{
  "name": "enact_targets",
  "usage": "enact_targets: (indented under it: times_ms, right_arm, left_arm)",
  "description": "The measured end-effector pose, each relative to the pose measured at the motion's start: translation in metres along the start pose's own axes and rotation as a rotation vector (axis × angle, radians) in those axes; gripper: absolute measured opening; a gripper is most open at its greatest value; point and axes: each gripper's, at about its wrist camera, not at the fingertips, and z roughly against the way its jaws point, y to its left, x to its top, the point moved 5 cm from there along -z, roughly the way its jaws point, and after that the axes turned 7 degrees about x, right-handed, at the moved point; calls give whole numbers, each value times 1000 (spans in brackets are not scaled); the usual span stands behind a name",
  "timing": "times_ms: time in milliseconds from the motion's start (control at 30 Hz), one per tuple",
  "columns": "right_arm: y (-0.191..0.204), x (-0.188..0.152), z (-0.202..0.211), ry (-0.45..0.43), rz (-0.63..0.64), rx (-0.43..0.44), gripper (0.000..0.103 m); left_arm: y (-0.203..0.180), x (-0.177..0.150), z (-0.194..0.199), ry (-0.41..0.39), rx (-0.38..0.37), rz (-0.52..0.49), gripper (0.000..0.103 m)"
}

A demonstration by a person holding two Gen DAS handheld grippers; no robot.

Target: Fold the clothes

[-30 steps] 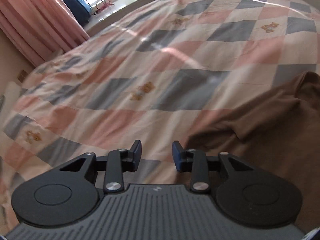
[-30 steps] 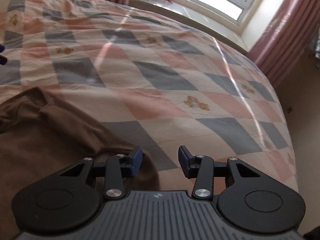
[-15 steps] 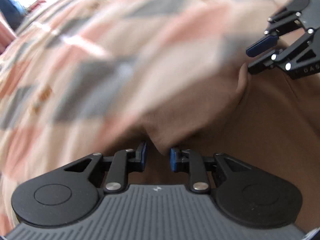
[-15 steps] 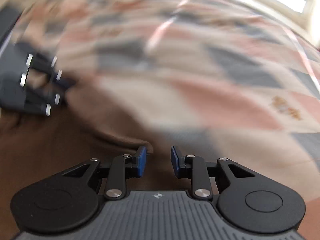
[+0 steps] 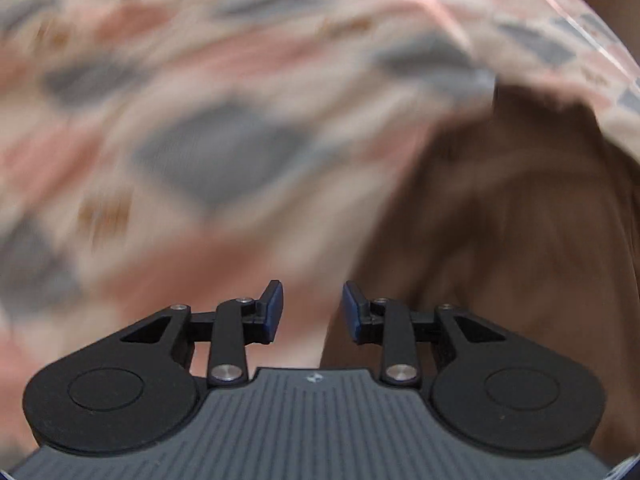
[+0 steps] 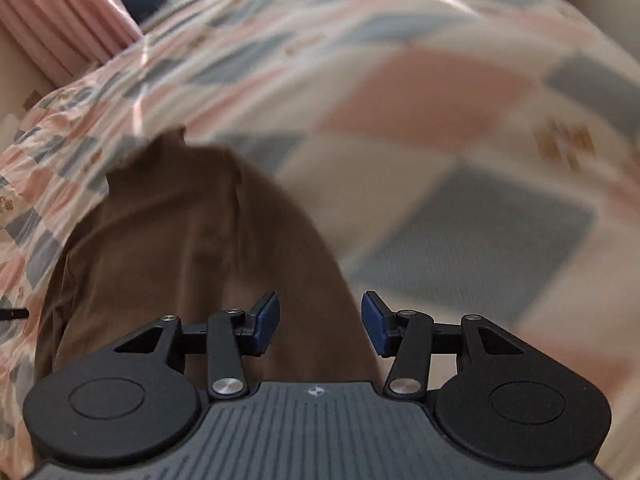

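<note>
Both the left gripper (image 5: 312, 312) and right gripper (image 6: 319, 322) had fingers spread wide, holding nothing, over the brown garment (image 6: 180, 248) rumpled on the checked bedspread (image 6: 440, 100), so each probably needed a clean edge before pinching.

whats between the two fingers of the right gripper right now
Nothing is held. In the right wrist view the right gripper is open, and through the gap shows the edge of the brown garment against the checked bedspread.
</note>
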Motion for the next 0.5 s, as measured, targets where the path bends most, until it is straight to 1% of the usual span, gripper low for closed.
enact_targets:
  times_ms: [33, 67, 100, 133, 167, 200, 233, 267, 300, 333, 367, 400, 433, 467, 500]
  right_arm:
    - [-8, -28, 10, 34, -41, -7, 55]
    - [-12, -55, 19, 64, -80, -12, 61]
    - [-16, -81, 28, 95, -119, -16, 63]
    - [-19, -104, 35, 121, -148, -18, 67]
    - [-20, -122, 37, 140, -157, -16, 74]
    - [-20, -138, 38, 161, -158, -16, 79]
    - [-19, -152, 36, 180, -151, -19, 87]
    - [-18, -162, 31, 197, -133, -26, 88]
    - [-17, -171, 26, 214, -113, -42, 88]
    - [-17, -176, 19, 231, -91, -69, 84]
    - [-17, -178, 14, 246, -66, -92, 70]
    - [-16, -177, 12, 261, -35, -114, 55]
    - [-16, -173, 14, 274, -10, -125, 20]
    - [-16, -165, 21, 280, 6, -119, 3]
    - [-16, -154, 33, 270, 39, -125, 3]
  left_arm:
    - [11, -34, 6, 53, -10, 33, 37]
    - [20, -64, 12, 98, -27, 68, 40]
    - [25, -93, 18, 137, -42, 96, 41]
    - [28, -118, 24, 166, -52, 112, 43]
    - [30, -140, 28, 186, -59, 119, 49]
    - [30, -158, 30, 207, -67, 134, 53]
    - [29, -173, 29, 229, -92, 159, 61]
    - [26, -183, 25, 241, -120, 171, 63]
    - [22, -189, 19, 249, -122, 169, 63]
    - [19, -194, 13, 254, -123, 164, 58]
    - [14, -194, 8, 251, -122, 143, 30]
    - [11, -190, 6, 246, -127, 118, 12]
    - [8, -183, 8, 239, -118, 81, 3]
    - [9, -172, 17, 189, -87, 20, 3]
    - [11, -161, 28, 136, -56, -41, 3]
